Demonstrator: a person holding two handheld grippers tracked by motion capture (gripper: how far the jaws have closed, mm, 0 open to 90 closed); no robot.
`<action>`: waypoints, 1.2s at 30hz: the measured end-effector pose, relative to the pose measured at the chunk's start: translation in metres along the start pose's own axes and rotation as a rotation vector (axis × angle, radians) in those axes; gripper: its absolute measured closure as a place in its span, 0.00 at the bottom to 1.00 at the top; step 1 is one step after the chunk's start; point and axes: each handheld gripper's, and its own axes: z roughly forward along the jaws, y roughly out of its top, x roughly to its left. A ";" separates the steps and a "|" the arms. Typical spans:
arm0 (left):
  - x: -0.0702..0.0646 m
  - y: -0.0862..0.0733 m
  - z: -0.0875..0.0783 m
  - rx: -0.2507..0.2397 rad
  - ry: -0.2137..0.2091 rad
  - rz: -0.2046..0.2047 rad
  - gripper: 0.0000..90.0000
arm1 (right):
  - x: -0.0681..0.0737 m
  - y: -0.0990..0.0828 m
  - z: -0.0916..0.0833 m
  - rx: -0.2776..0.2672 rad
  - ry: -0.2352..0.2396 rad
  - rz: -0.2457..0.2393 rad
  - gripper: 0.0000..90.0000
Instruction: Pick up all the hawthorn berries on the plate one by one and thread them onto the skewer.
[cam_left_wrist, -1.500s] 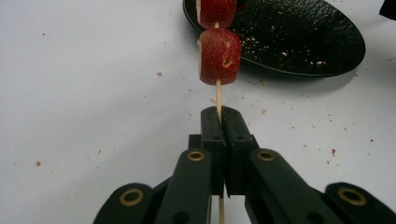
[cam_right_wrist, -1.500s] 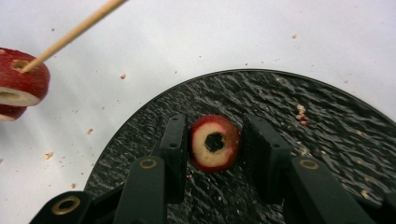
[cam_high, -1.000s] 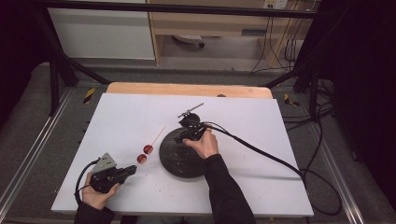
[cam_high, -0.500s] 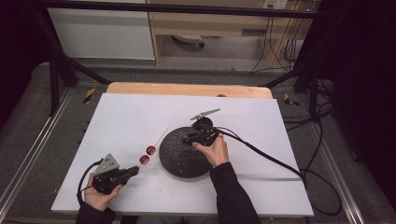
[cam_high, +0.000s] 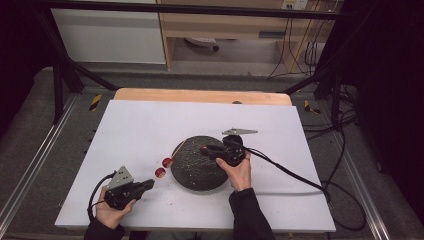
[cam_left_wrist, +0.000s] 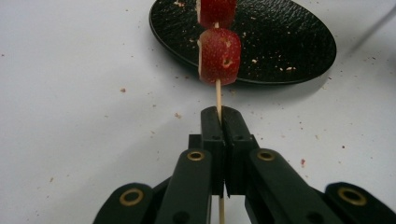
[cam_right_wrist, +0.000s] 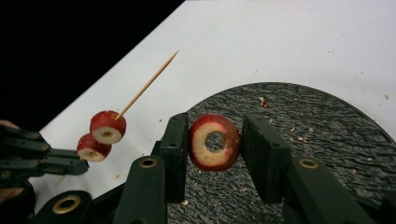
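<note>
The left gripper (cam_left_wrist: 219, 116) clamped the skewer (cam_right_wrist: 147, 85); the right gripper (cam_right_wrist: 215, 140) pinched a fruit slice (cam_right_wrist: 215, 142), whose hole needed aligning with the skewer's tip.

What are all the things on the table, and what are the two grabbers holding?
Skewer: one, pale wood, held in the left gripper, tip pointing over the plate.
Fruit rings on the skewer: two, red with pale centres, threaded one behind the other.
Loose fruit ring: one, red with a hole in the middle, between the right gripper's jaws above the plate.
Plate: one, black, round, mid-table.
Table: one, white top.
Left gripper: black, shut on the skewer.
Right gripper: black, shut on the loose ring.
</note>
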 end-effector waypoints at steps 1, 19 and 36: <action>-0.001 0.000 0.001 0.001 -0.003 0.002 0.98 | -0.001 -0.002 -0.001 -0.015 0.005 0.014 0.70; -0.016 0.004 0.009 -0.055 0.001 -0.011 0.98 | -0.003 -0.034 -0.008 -0.308 0.040 0.197 0.70; -0.027 0.004 0.017 -0.070 0.000 -0.005 0.98 | -0.004 -0.036 -0.003 -0.475 0.051 0.261 0.70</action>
